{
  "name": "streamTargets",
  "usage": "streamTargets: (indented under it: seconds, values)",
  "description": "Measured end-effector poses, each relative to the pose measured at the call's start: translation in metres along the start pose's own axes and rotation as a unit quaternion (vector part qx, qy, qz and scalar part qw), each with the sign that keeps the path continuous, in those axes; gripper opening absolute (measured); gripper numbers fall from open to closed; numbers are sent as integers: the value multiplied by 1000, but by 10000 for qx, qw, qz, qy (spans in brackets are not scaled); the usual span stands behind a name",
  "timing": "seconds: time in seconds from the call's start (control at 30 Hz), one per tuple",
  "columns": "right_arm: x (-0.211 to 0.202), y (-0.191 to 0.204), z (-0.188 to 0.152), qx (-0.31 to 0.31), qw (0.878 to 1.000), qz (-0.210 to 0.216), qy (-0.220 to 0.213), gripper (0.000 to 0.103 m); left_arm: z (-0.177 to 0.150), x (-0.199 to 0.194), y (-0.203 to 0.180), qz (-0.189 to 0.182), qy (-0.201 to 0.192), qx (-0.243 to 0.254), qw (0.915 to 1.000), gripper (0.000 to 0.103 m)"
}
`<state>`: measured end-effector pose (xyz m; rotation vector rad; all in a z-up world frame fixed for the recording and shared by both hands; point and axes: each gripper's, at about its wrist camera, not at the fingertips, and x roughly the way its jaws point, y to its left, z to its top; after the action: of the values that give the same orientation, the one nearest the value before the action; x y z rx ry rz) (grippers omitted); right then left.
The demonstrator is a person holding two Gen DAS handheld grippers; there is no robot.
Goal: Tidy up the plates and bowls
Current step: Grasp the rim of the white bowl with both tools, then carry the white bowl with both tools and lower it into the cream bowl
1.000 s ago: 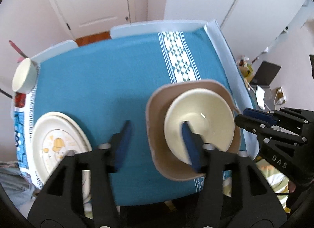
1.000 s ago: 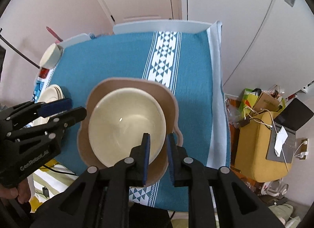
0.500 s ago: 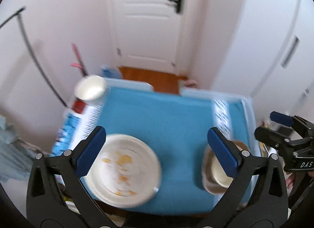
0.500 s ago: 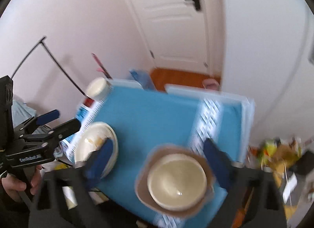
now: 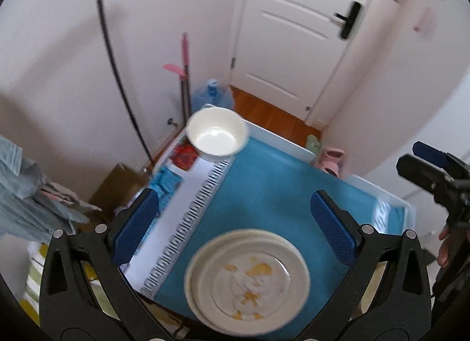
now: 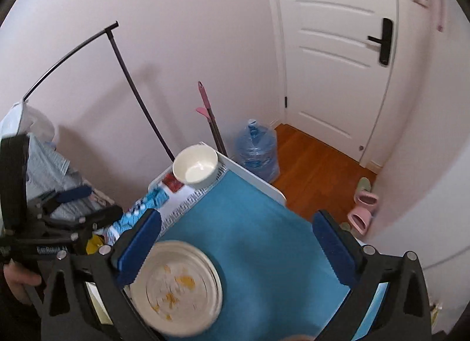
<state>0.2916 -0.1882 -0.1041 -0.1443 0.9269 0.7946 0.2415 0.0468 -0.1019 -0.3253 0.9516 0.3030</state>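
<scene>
Cream plates (image 5: 247, 281), stacked and yellow-smeared on top, lie flat just under the left gripper (image 5: 235, 229), whose jaws stand spread and empty; an empty bowl (image 5: 218, 135) sits upright beyond it. The right gripper (image 6: 239, 245), jaws just opened wide, holds nothing

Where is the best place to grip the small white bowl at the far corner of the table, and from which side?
Grip the small white bowl by its rim wall, one finger inside and one outside. It stands upright with its mouth open, so coming from above probably suits it. Take the side facing the blue tablecloth, because its other sides are near the table edge. Both hand-held grippers are open and empty.
</scene>
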Motion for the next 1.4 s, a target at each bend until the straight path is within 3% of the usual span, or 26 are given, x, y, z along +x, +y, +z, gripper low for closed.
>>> streamTargets:
  seconds: [0.13,0.3,0.43,0.53,0.6,0.67,0.8,0.87,1.0,1.13,1.4]
  values:
    - [60,13,36,-250,9993,-53,273,103,19,37,36,45,133,-431,9990,103]
    - [152,10,44,-176,9945,78,1030,102,34,104,71,-309,513,-872,9944,101]
    - [206,3,38,53,9894,366,1404,93,39,146,76,-473,786,-1009,9907,82]
    - [234,7,37,63,9862,566,1557,87,39,170,78,-508,886,-1118,9885,76]
    - [253,9,35,49,9835,738,1651,77,39,187,81,-550,967,-1215,9863,66]
    - [264,13,35,13,9819,837,1697,62,38,201,83,-595,1027,-1309,9843,55]
    - [281,14,36,28,9799,1013,1716,51,39,224,83,-632,1117,-1364,9823,42]
    - [286,14,37,19,9791,1071,1728,42,41,234,81,-646,1192,-1357,9814,29]
    - [295,14,36,5,9785,1080,1758,28,41,244,81,-508,1246,-1300,9823,20]
    - [300,14,36,-53,9804,958,1722,18,40,246,81,-489,1197,-1275,9834,20]
    - [295,16,34,-87,9823,897,1643,17,40,239,71,-283,1147,-942,9885,20]
